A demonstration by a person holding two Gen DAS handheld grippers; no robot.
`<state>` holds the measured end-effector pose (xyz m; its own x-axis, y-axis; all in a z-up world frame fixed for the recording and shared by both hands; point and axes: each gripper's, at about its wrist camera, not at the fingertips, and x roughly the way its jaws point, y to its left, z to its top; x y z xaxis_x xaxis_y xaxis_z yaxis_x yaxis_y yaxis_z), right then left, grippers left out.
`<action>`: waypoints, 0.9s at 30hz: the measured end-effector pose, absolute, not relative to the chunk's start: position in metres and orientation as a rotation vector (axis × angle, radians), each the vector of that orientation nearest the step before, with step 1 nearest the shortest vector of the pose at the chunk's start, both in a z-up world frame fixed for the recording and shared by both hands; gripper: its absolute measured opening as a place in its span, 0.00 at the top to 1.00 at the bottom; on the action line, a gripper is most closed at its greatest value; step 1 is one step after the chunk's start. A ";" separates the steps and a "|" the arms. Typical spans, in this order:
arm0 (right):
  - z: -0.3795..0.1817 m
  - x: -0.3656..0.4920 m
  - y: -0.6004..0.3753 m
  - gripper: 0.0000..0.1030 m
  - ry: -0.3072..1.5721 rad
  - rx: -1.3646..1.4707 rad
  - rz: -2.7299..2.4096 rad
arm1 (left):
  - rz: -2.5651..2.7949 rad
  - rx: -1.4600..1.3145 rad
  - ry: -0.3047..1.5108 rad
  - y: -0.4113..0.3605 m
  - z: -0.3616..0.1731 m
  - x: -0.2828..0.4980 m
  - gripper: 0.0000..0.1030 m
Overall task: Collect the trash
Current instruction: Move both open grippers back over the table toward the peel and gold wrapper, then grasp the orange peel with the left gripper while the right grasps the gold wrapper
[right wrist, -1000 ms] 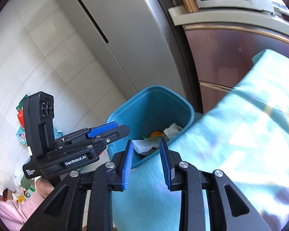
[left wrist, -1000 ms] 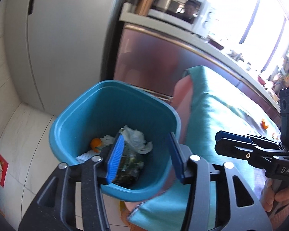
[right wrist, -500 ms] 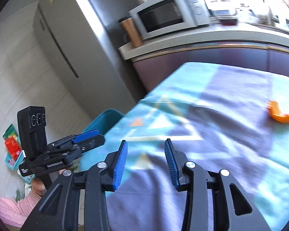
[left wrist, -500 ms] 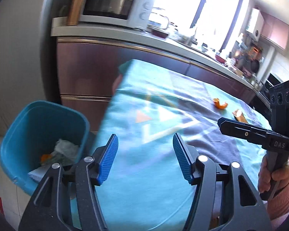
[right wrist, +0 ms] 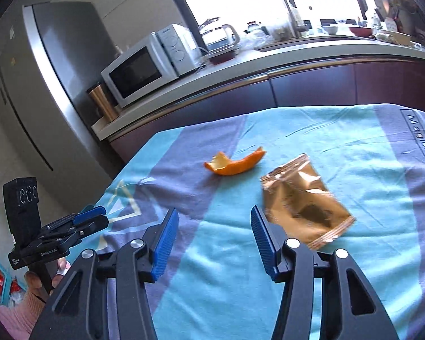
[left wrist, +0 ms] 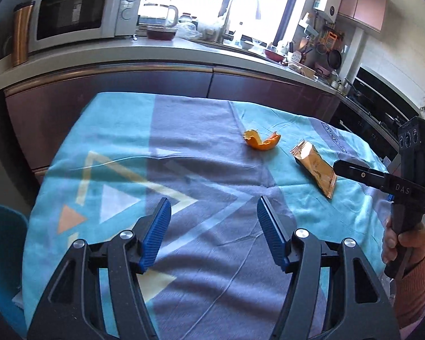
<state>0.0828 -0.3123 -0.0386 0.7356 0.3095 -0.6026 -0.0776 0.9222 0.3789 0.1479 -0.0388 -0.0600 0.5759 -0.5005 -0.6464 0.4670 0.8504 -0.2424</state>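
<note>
left gripper (left wrist: 214,231) spread over tablecloth (left wrist: 184,170), orange peel (left wrist: 260,140), gold wrapper (left wrist: 316,167) beyond

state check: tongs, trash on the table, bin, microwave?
left tongs: open, empty, above the tablecloth
right tongs: open, empty, close to the wrapper
orange peel: curled, lying loose on the cloth, untouched
gold wrapper: crumpled, lying flat on the cloth, not gripped
blue bin: beside the table edge, only partly in view
microwave: door shut
</note>
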 end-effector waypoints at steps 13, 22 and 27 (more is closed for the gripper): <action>-0.064 0.110 -0.387 0.37 0.770 0.405 0.100 | -0.618 0.048 0.849 -0.136 -0.074 0.204 0.39; -0.075 0.122 -0.389 0.37 0.816 0.411 0.134 | -0.614 0.108 0.880 -0.179 -0.079 0.241 0.39; -0.078 0.124 -0.387 0.37 0.828 0.406 0.152 | -0.643 0.119 0.925 -0.199 -0.089 0.258 0.37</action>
<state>0.1237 -0.3865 -0.0783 0.6708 0.2869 -0.6839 0.0252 0.9128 0.4077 0.2575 -0.1988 -0.0887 0.4303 -0.4644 -0.7741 0.5636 0.8081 -0.1715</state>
